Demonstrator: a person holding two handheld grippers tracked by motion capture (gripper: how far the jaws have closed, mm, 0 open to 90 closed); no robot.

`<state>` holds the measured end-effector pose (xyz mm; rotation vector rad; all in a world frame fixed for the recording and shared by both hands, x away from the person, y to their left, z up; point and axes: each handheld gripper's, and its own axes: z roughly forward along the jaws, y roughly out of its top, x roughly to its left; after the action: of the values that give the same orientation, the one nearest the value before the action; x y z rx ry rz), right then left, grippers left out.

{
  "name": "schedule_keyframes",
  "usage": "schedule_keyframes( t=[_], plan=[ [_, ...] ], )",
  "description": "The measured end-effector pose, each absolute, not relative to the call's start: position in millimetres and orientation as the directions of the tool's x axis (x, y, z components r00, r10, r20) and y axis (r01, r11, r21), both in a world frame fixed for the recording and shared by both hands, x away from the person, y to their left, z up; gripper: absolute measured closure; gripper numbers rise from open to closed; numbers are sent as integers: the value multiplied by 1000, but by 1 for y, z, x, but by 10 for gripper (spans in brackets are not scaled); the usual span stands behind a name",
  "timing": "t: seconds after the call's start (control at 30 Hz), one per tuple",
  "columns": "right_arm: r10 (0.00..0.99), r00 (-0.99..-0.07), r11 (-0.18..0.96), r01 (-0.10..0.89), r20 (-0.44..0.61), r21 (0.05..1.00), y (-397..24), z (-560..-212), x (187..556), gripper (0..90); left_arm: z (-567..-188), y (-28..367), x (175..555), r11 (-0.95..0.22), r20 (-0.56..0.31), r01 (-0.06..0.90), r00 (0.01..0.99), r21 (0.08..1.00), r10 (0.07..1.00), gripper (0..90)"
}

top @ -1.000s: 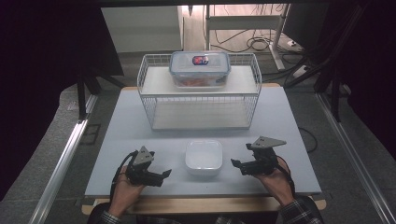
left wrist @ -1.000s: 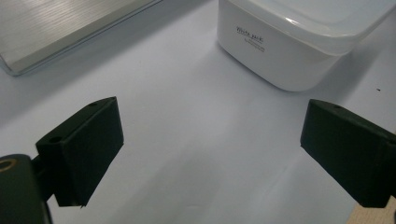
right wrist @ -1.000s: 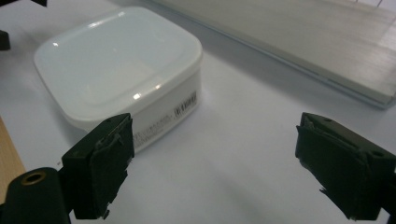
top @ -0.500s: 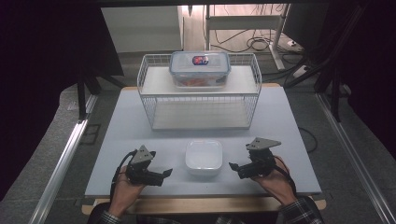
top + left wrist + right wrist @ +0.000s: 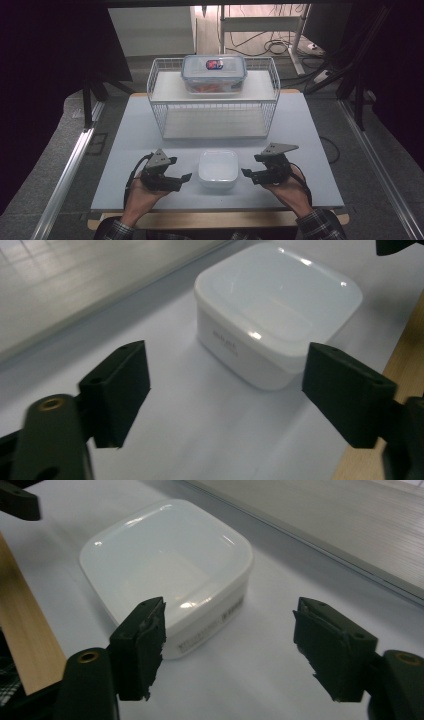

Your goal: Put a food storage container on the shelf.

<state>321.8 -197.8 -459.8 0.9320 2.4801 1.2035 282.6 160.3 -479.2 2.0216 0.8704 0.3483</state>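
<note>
A white square lidded container [image 5: 218,169] sits on the pale table near its front edge. My left gripper [image 5: 186,177] hovers just left of it, jaws pointed at it. In the left gripper view the container [image 5: 280,315] lies ahead of the gripper [image 5: 225,390], outside the jaws. My right gripper [image 5: 246,173] faces it from the right side. In the right gripper view the container [image 5: 165,565] is ahead and left of the gripper [image 5: 230,640]. Both grippers' jaws have just been closing partway, stand open, and hold nothing.
A white wire rack [image 5: 215,107] stands at the back of the table [image 5: 300,130]. On its upper shelf rests a clear lidded box [image 5: 214,73] with a blue rim. A wooden strip [image 5: 215,220] runs along the front edge.
My left gripper has lifted slightly and edged toward the white container. The right gripper has stayed in place. The container has not moved.
</note>
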Motion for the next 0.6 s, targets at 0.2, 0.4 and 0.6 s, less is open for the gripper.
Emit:
schedule_keyframes(
  t=[0.2,0.4,0.6],
  plan=[
    [607,-789,468,446,89,763,-185,-460,329,316,-480,147,308,-366,-122,455,744,811,656,356],
    [592,-798,499,473,113,726,-169,-469,343,253,-491,125,331,-363,-190,512,744,779,641,238],
    [589,-784,490,539,196,685,-164,-481,353,230,-505,122,341,-326,-325,586,740,742,589,226]
  ],
)
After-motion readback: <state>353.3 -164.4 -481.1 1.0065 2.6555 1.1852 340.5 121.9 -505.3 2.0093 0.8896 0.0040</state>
